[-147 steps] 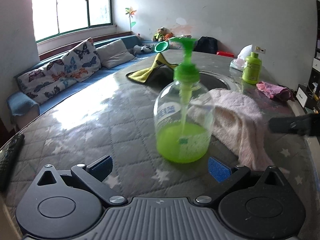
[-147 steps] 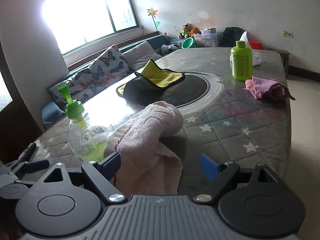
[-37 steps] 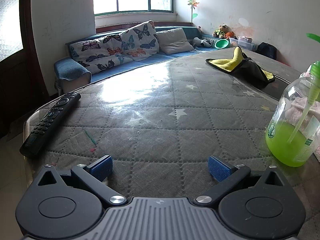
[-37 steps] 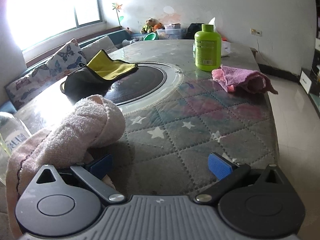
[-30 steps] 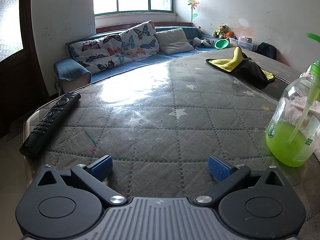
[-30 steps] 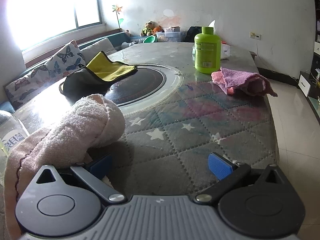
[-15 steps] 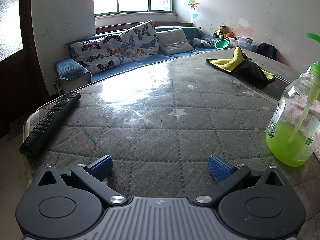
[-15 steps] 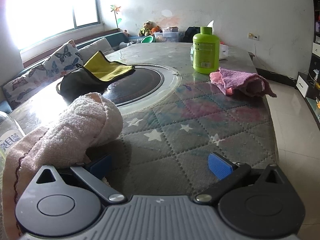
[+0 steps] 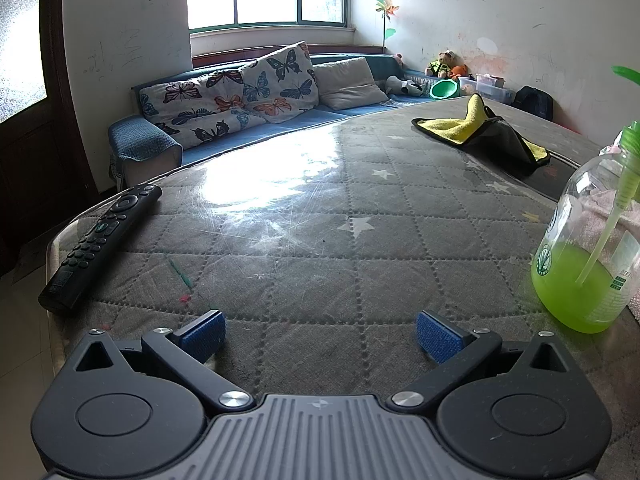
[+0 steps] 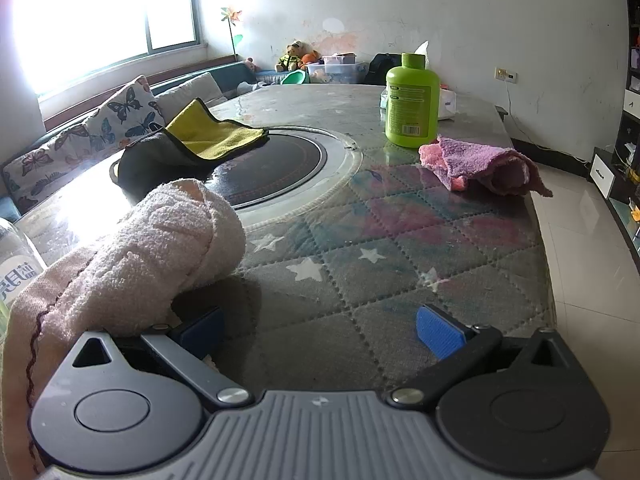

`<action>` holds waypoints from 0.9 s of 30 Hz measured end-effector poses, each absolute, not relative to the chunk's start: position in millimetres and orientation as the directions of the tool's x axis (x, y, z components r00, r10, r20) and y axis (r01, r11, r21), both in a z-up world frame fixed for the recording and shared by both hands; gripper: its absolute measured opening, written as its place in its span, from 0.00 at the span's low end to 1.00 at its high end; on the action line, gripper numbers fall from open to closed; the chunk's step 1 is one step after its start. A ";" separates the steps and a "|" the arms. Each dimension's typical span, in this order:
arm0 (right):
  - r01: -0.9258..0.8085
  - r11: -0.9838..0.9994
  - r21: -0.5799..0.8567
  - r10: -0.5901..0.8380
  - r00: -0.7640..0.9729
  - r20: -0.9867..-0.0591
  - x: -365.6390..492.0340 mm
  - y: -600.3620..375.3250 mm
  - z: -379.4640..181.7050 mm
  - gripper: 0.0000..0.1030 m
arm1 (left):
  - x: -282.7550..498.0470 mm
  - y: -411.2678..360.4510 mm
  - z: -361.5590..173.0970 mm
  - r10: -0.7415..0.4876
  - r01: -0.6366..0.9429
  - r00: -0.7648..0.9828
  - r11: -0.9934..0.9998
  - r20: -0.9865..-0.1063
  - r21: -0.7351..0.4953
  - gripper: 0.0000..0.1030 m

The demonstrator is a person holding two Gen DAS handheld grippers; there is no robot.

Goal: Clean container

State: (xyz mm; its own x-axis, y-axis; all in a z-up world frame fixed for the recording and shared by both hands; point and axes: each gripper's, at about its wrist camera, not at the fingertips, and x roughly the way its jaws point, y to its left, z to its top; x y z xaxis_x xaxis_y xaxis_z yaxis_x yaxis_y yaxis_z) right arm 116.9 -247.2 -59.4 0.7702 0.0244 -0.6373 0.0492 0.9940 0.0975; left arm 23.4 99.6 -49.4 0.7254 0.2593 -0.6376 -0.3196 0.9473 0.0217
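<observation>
Both claws are spread and empty: the left claw (image 9: pixel 320 330) aims past the pump bottle (image 9: pixel 588 256), the right claw (image 10: pixel 320 330) sits beside the pink towel (image 10: pixel 132 248), likely ready to grab it for wiping.

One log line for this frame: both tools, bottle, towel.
left tool: open, empty | right tool: open, empty | pump bottle: upright on table, right of left tool | pink towel: bunched beside right tool

Clear pump bottle (image 9: pixel 588 252), green liquid inside, upright beside pink towel (image 10: pixel 132 248)

Clear plastic bottle (image 9: pixel 588 240); fluffy terry towel (image 10: pixel 132 256); glossy tabletop (image 9: pixel 320 208).
</observation>
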 end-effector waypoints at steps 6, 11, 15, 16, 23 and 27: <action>0.049 0.993 0.104 0.028 0.773 -0.634 116.0 -245.6 -60.2 1.00 | 23.4 99.7 -49.4 0.260 -0.320 0.726 0.947 -0.637 0.022 1.00; 0.049 0.992 0.116 0.035 0.775 -0.631 114.6 -247.4 -59.5 1.00 | 22.8 99.9 -48.9 0.259 -0.320 0.726 0.947 -0.637 0.022 1.00; 0.049 0.991 0.121 0.038 0.776 -0.629 114.5 -248.3 -59.5 1.00 | 23.3 100.0 -49.1 0.260 -0.320 0.726 0.947 -0.637 0.022 1.00; 0.049 0.991 0.121 0.039 0.776 -0.629 114.3 -248.4 -59.4 1.00 | 23.5 100.0 -49.2 0.260 -0.319 0.726 0.947 -0.637 0.022 1.00; 0.050 0.991 0.123 0.039 0.776 -0.630 113.6 -249.3 -58.6 1.00 | 23.8 99.9 -49.7 0.260 -0.320 0.726 0.947 -0.637 0.023 1.00; 0.050 0.992 0.120 0.037 0.775 -0.631 113.6 -249.3 -58.7 1.00 | 23.9 99.8 -49.8 0.260 -0.320 0.726 0.947 -0.637 0.023 1.00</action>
